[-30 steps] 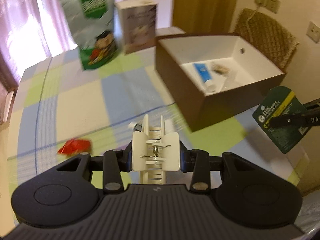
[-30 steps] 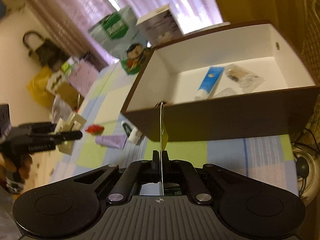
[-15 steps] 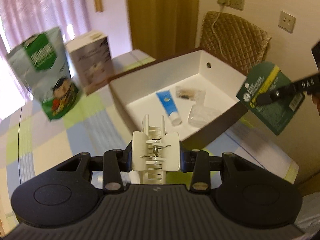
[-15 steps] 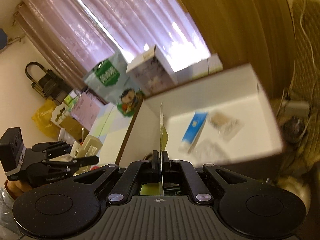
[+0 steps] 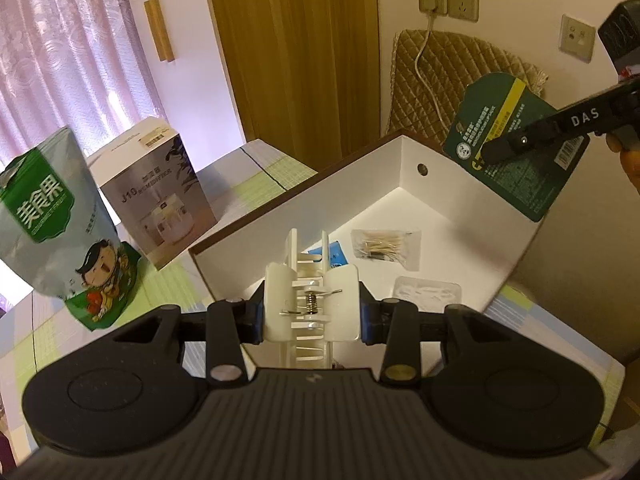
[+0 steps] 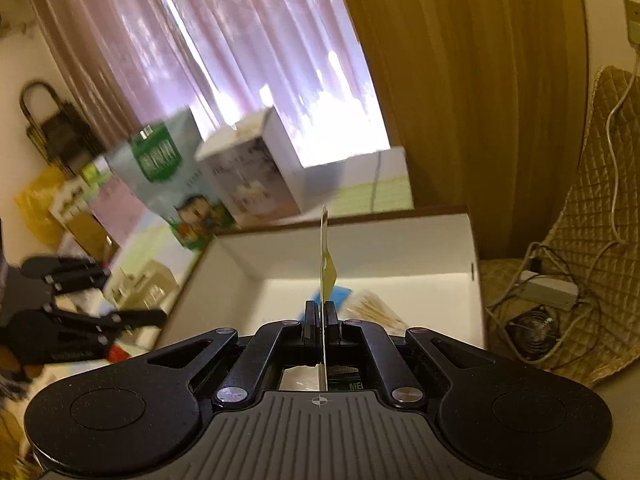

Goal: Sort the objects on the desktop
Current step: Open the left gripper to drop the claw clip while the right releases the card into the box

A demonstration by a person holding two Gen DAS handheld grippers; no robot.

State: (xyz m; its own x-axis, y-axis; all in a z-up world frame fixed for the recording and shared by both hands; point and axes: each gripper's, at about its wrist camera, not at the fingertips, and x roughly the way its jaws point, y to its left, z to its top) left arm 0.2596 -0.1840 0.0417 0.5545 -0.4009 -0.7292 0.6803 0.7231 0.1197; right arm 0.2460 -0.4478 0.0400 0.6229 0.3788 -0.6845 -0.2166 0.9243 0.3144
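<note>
Clip (image 5: 311, 300) sits pinched in my left gripper (image 5: 312, 312) above the box's (image 5: 400, 168) near edge; beside it my right gripper (image 6: 322, 320) clamps the card (image 5: 516, 148) over the far corner. I judge both should go lower inside, clear of the tube (image 5: 335, 255) and swabs (image 5: 386, 240), before I let go.

white hair clip (image 5: 311, 300) upright over brown box (image 5: 516, 240) (white inside), green card (image 5: 516, 152) edge-on above it

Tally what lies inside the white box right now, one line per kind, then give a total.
Blue tube: 1
Bag of cotton swabs: 1
Clear plastic packet: 1
Total: 3 in the white box
</note>
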